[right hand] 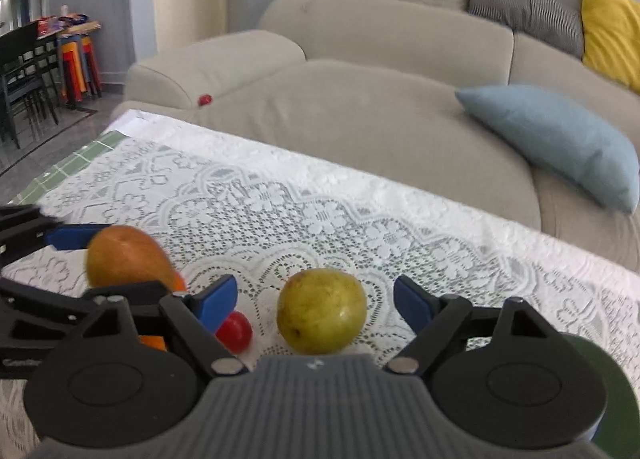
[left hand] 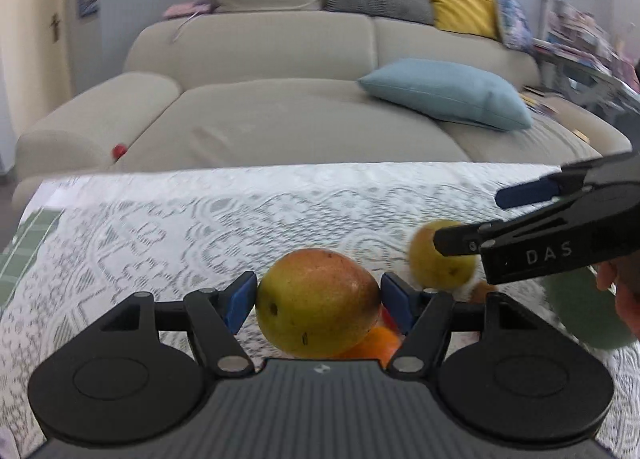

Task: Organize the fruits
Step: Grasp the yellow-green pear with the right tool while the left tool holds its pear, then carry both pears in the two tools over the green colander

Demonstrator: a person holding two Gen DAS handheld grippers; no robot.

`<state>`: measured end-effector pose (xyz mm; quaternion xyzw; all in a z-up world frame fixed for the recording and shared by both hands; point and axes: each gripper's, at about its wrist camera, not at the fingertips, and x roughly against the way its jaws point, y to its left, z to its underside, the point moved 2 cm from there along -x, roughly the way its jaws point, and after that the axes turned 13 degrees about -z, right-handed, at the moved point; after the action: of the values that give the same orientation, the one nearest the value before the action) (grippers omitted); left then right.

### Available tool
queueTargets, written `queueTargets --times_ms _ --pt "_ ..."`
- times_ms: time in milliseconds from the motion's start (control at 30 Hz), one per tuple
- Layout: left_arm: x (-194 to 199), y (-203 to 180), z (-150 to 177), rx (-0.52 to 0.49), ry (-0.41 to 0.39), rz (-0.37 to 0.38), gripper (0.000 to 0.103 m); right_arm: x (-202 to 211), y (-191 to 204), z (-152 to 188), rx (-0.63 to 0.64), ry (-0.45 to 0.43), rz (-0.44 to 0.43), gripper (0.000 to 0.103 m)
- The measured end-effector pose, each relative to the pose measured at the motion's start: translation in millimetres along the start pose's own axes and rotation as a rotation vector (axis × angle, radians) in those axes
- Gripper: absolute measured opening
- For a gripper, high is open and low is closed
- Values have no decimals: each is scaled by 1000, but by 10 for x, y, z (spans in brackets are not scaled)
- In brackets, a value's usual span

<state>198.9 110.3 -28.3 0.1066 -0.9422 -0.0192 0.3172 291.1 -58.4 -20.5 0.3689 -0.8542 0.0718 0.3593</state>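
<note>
My left gripper (left hand: 318, 295) is shut on a yellow-red mango (left hand: 316, 301) and holds it over an orange (left hand: 374, 345). The mango also shows at the left of the right wrist view (right hand: 126, 257), gripped by the left gripper's blue pads. My right gripper (right hand: 316, 301) is open, its fingers on either side of a yellow-green apple (right hand: 322, 311) that sits on the lace tablecloth (right hand: 320, 219); they do not touch it. The apple shows in the left wrist view (left hand: 442, 259), with the right gripper (left hand: 466, 219) over it. A small red fruit (right hand: 235, 331) lies left of the apple.
A green bowl (right hand: 616, 391) stands at the right, also seen in the left wrist view (left hand: 580, 311). A beige sofa (left hand: 280, 99) with a blue cushion (left hand: 448, 93) lies beyond the table's far edge. A small red ball (left hand: 119, 150) rests on the sofa.
</note>
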Motion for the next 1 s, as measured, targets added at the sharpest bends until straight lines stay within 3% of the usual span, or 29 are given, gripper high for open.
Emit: queueTargets --times_ms 167,433,567,667,1000 --pt "0 64 -5 22 -3 -5 78 -320 -13 -45 -4 99 56 79" --pt "3 79 2 30 10 11 78 -600 -46 -25 -16 214 61 76" --pt "0 92 6 37 25 16 78 -665 -91 -1 -22 236 85 72" --pt "18 95 14 28 38 17 78 -703 -126 13 -22 248 108 63" --pt "66 169 133 48 147 41 78 -680 -119 38 -12 229 112 63"
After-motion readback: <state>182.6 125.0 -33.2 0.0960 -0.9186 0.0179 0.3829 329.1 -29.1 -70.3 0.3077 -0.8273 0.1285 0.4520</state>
